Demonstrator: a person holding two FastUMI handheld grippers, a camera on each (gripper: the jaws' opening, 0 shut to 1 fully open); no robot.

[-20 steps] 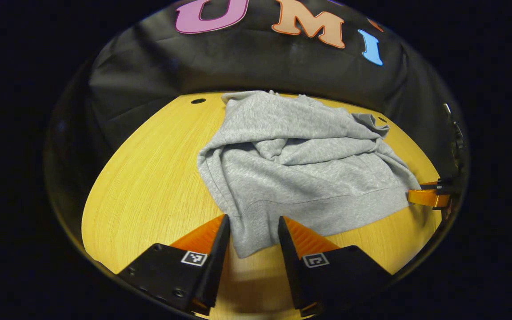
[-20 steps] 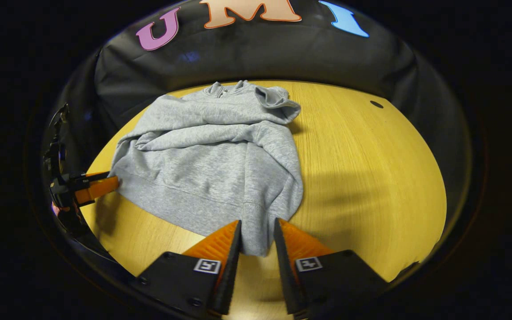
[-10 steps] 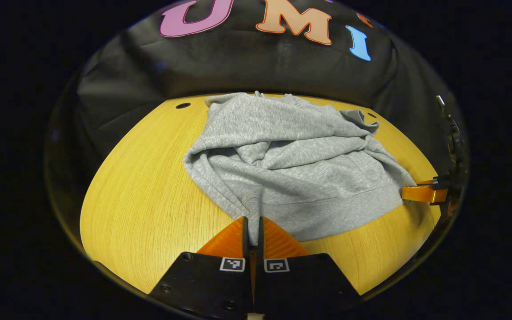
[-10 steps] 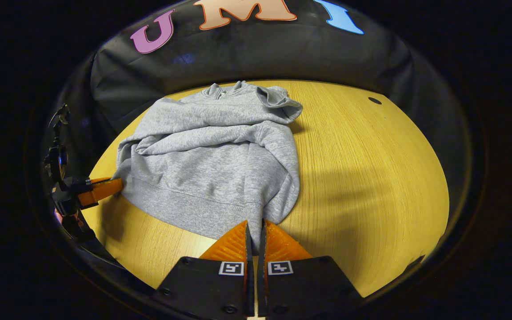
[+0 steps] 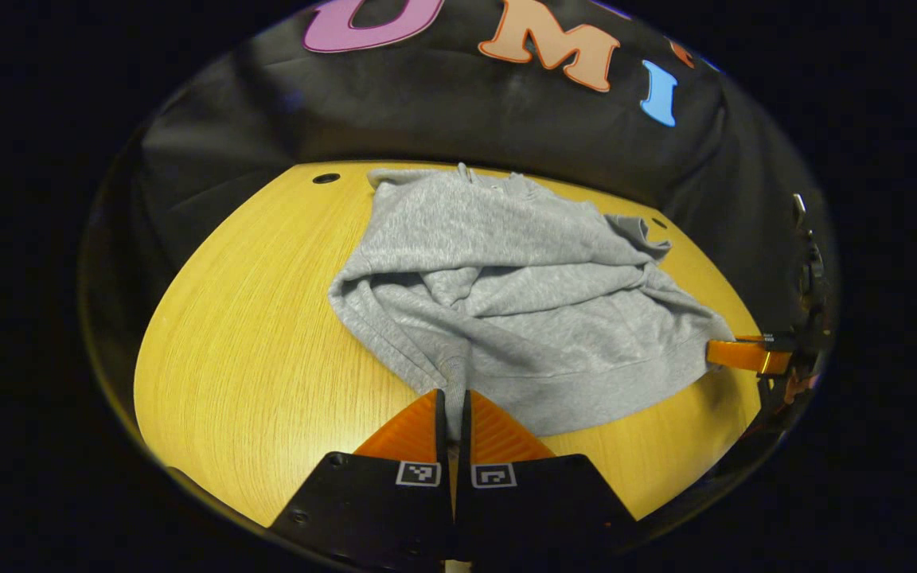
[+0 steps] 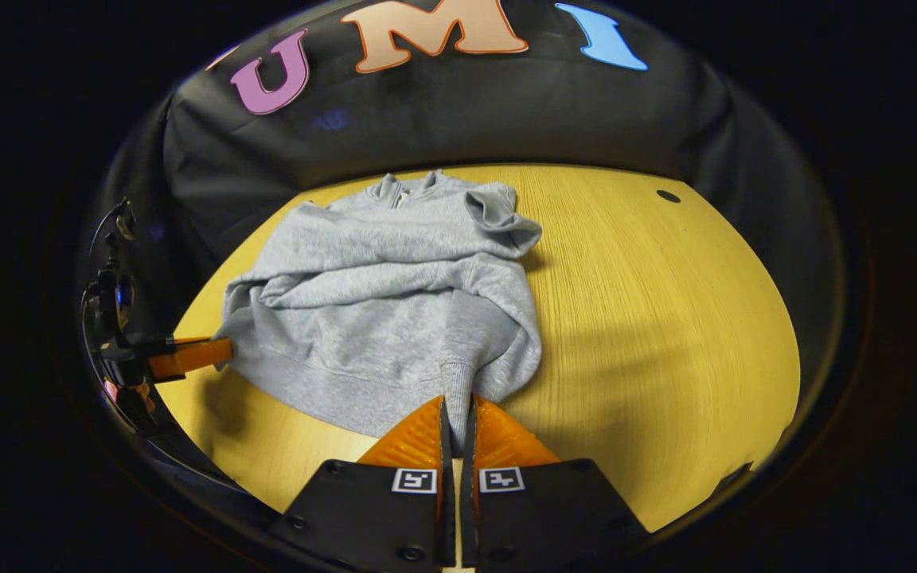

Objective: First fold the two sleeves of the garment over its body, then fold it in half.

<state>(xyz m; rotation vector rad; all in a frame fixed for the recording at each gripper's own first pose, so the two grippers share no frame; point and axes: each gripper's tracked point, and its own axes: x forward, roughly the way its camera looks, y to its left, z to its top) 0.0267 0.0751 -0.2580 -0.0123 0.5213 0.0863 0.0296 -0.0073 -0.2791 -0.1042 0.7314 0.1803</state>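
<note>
With the sleeves crossed over the grey sweatshirt (image 5: 522, 318), our left gripper (image 5: 453, 410) and right gripper (image 6: 458, 414) pinch its hem corners; we judge the half-fold comes next, carrying the hem toward the collar (image 6: 411, 187).

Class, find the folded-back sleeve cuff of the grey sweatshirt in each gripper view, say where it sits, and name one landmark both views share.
Left gripper view: the sleeve cuff lies at the grey fleece sweatshirt's far right corner, right of centre.
Right gripper view: the same cuff sits at the sweatshirt's far right corner, just above centre.
Shared landmark: the collar at the far edge of the yellow wooden table.
</note>
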